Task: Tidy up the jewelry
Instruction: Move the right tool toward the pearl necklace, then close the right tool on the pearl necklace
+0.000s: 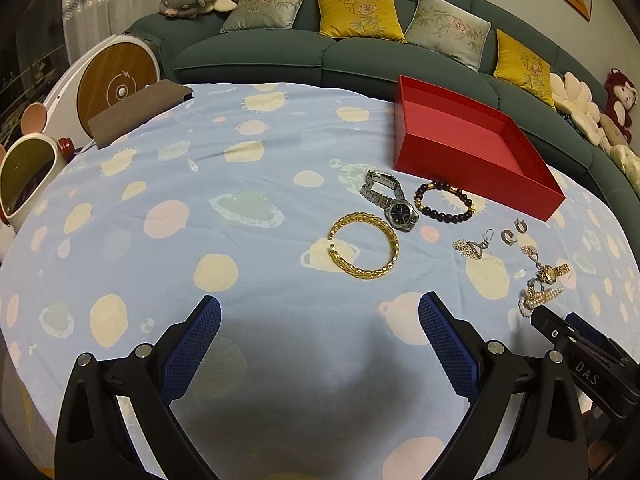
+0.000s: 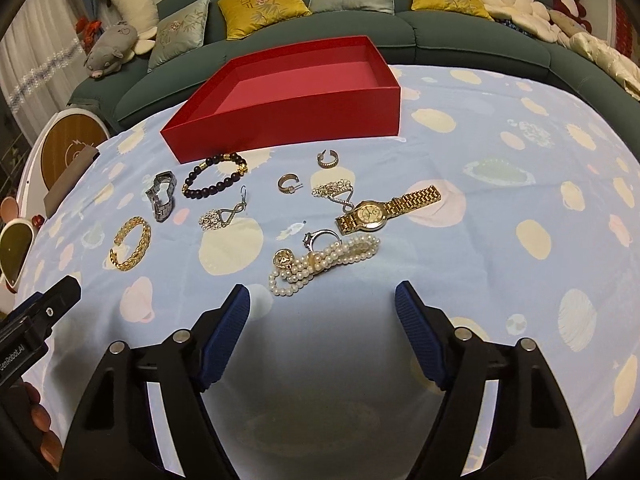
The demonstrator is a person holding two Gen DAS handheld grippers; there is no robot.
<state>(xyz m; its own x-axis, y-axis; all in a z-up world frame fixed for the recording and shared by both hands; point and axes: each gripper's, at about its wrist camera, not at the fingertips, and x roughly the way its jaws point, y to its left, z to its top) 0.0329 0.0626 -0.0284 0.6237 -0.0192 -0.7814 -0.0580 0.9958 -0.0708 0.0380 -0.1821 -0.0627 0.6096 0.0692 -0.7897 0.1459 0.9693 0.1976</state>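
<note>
Both grippers, left [image 1: 320,320] and right [image 2: 322,308], hover spread wide over the tabletop [image 1: 200,208]; "DAS" marks the right one. Jewelry, including a gold watch [image 2: 372,212], lies before the empty red box [image 2: 288,120].

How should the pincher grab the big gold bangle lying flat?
Come straight down on the gold bangle with the open left gripper, which sits nearer it. Put one finger inside the ring and one outside, pinching the braided band away from its open gap; it lies too flat for side grabs.
</note>
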